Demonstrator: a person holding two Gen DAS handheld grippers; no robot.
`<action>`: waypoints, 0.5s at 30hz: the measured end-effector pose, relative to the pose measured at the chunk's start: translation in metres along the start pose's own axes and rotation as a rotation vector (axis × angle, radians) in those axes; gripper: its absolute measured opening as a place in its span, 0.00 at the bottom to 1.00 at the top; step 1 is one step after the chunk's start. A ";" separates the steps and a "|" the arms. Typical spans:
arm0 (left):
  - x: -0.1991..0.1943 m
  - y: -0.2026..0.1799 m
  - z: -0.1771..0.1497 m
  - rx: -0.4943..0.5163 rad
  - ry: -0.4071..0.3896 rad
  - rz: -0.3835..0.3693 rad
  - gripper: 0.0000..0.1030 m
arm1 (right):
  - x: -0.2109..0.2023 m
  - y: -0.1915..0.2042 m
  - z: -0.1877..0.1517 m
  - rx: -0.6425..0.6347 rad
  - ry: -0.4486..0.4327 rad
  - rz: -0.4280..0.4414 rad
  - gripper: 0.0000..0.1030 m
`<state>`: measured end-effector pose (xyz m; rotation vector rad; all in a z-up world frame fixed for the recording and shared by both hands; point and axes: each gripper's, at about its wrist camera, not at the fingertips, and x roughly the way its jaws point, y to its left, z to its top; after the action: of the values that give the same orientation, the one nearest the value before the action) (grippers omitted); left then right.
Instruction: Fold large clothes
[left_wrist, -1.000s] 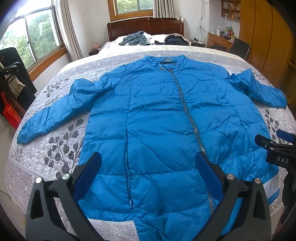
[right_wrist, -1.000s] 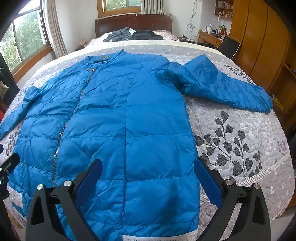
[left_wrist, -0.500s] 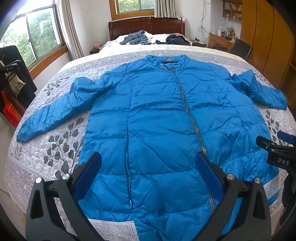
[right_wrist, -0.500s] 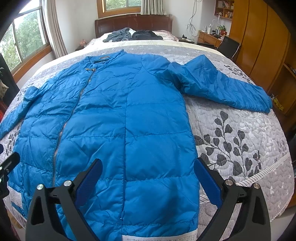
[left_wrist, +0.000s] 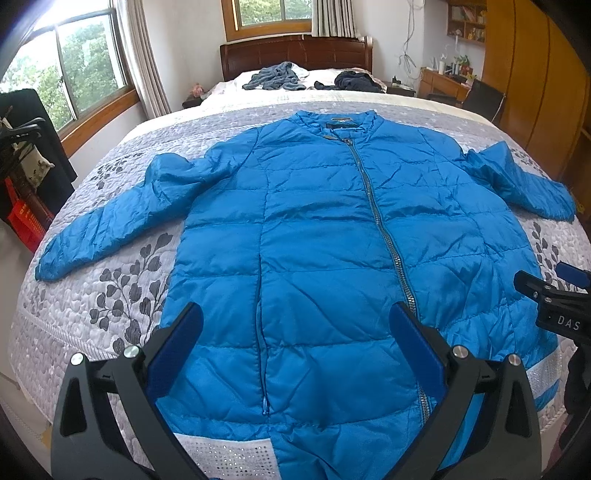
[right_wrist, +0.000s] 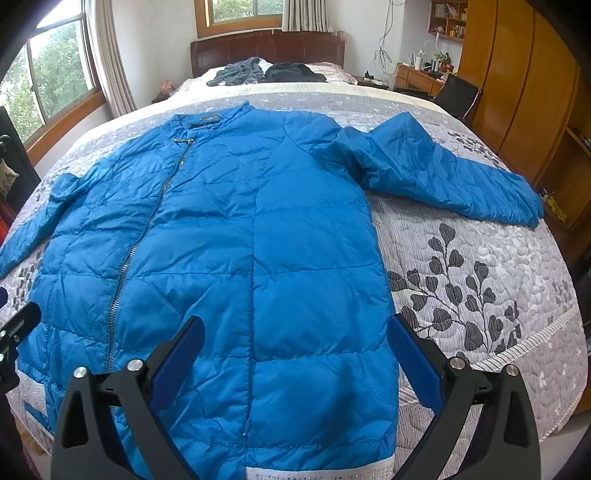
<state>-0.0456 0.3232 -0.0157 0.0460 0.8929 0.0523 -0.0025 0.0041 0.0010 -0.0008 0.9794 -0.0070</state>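
Observation:
A long blue puffer jacket (left_wrist: 325, 251) (right_wrist: 229, 240) lies flat and zipped on the bed, collar toward the headboard, both sleeves spread out to the sides. Its hem hangs at the near bed edge. My left gripper (left_wrist: 295, 328) hovers open above the lower left half of the jacket, nothing between its blue pads. My right gripper (right_wrist: 295, 332) hovers open above the lower right half, near the jacket's right side edge. The right gripper's tip (left_wrist: 546, 295) shows at the right edge of the left wrist view.
The grey leaf-patterned quilt (right_wrist: 480, 280) covers the bed. Two dark garments (left_wrist: 280, 75) lie near the wooden headboard (left_wrist: 295, 51). A wooden wardrobe (right_wrist: 524, 92) and a desk with a black chair stand on the right; windows and a red crate (left_wrist: 26, 218) on the left.
The left wrist view has shifted slightly, so the jacket sits a little farther up and right. Both grippers stay open above the hem.

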 end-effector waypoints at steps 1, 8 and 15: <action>0.000 0.000 0.000 0.000 0.000 0.001 0.97 | 0.000 0.000 0.000 0.000 0.000 0.000 0.96; 0.000 0.001 0.000 -0.003 0.001 0.003 0.97 | 0.000 0.000 0.000 0.000 0.000 0.001 0.96; 0.001 0.000 0.000 0.000 0.005 0.004 0.97 | -0.001 0.001 0.000 0.000 0.000 0.001 0.96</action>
<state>-0.0451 0.3230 -0.0166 0.0478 0.8978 0.0565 -0.0031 0.0053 0.0019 -0.0002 0.9792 -0.0056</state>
